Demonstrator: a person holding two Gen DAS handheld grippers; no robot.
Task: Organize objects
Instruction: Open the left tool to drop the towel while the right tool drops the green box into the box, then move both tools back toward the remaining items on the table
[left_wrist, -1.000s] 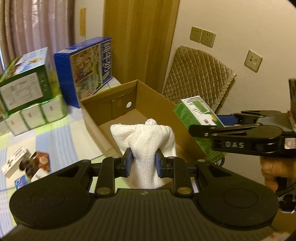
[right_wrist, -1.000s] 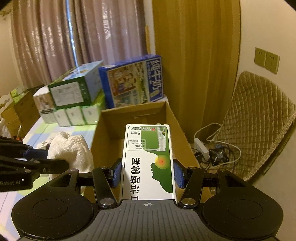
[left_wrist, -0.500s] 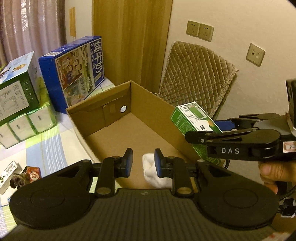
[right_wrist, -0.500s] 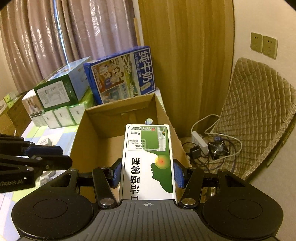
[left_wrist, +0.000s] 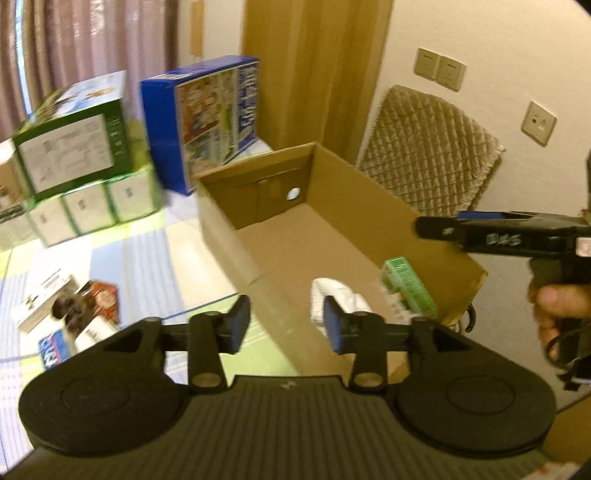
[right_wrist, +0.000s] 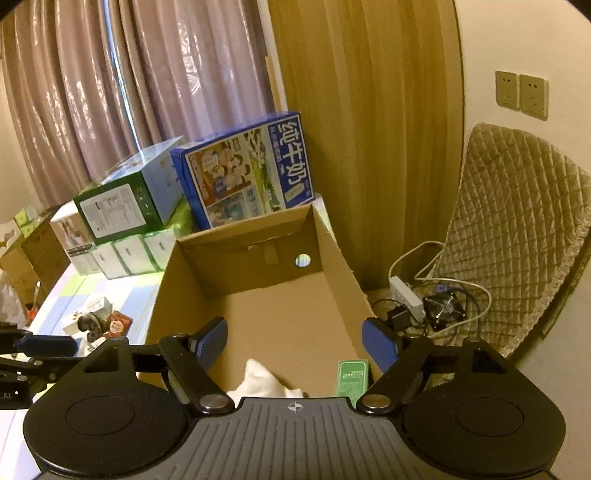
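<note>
Only left view shows hand. Both claws apart, empty; cloth, green box in carton.

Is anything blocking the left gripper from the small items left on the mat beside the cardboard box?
Nothing visible does. The left gripper is open and empty above the cardboard box's near corner; the small packets lie exposed on the striped mat, outside the box wall.

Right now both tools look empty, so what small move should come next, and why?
Probably swing the left hand-held gripper toward the small packets on the striped mat. Both grippers are open, and the white knitted cloth and green carton already lie inside the brown cardboard box.
</note>
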